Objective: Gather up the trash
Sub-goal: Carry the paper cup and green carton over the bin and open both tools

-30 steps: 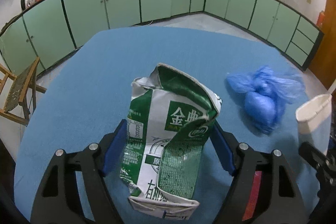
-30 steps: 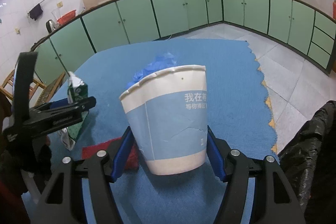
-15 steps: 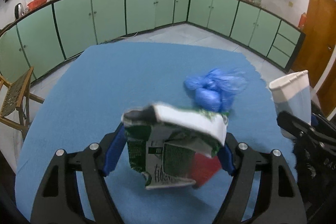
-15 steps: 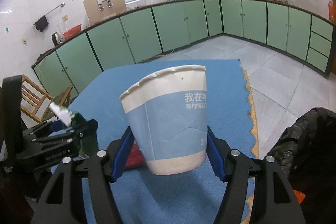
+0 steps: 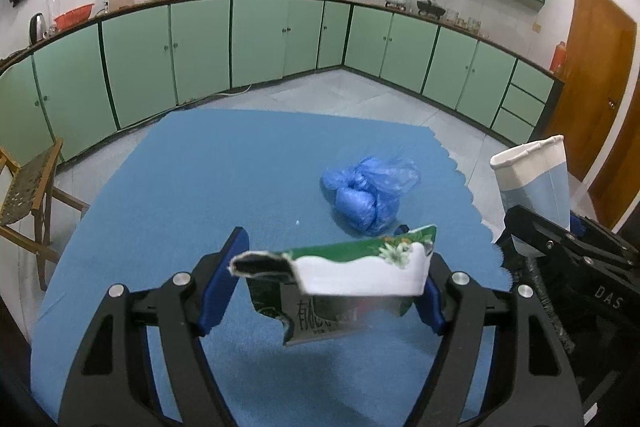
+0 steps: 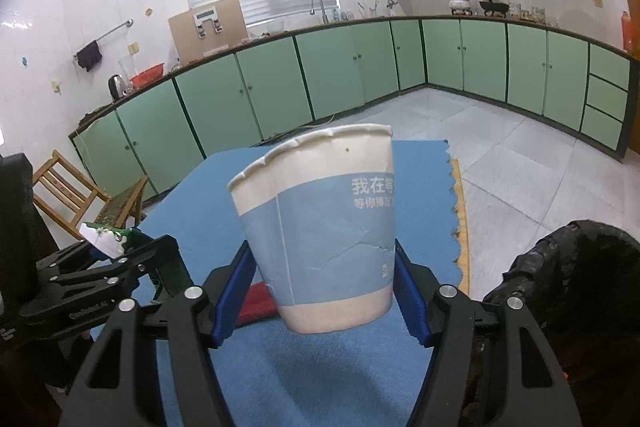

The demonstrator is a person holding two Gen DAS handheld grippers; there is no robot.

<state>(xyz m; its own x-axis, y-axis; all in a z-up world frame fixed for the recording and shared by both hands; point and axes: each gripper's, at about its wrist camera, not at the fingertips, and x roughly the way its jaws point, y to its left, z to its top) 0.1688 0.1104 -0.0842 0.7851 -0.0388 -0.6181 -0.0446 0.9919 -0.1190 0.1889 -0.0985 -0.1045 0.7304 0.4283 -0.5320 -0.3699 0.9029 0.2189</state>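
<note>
Green-and-white carton card fills the lower middle of the left wrist view: a crushed milk carton (image 5: pixel 344 283) lies crosswise between the blue pads (image 5: pixel 218 281) of the left gripper (image 5: pixel 328 279). Its long axis runs left to right, the torn open end at the left pad and the flattened white end at the right pad, and it hangs clear above the blue table mat (image 5: pixel 200 163). The jaws stand moderately wide and are clamped on the carton's two ends.

Blue-and-white paper fills the middle of the right wrist view, where the right gripper (image 6: pixel 324 287) pinches a paper cup (image 6: pixel 320 231) by its lower sides. The cup stands nearly upright, rim up and tilted slightly to the left, its base off the mat, its wall creased between the pads.

Beyond the carton, right of centre, a knotted blue plastic bag (image 5: pixel 368 191) rests on the mat. A red flat item (image 6: pixel 256 301) lies on the mat behind the cup's lower left. A black trash bag (image 6: pixel 560 291) bulges at the lower right of the right wrist view. Green cabinets (image 5: pixel 200 47) curve across the background, with a wooden chair (image 5: pixel 28 187) at the left edge.
</note>
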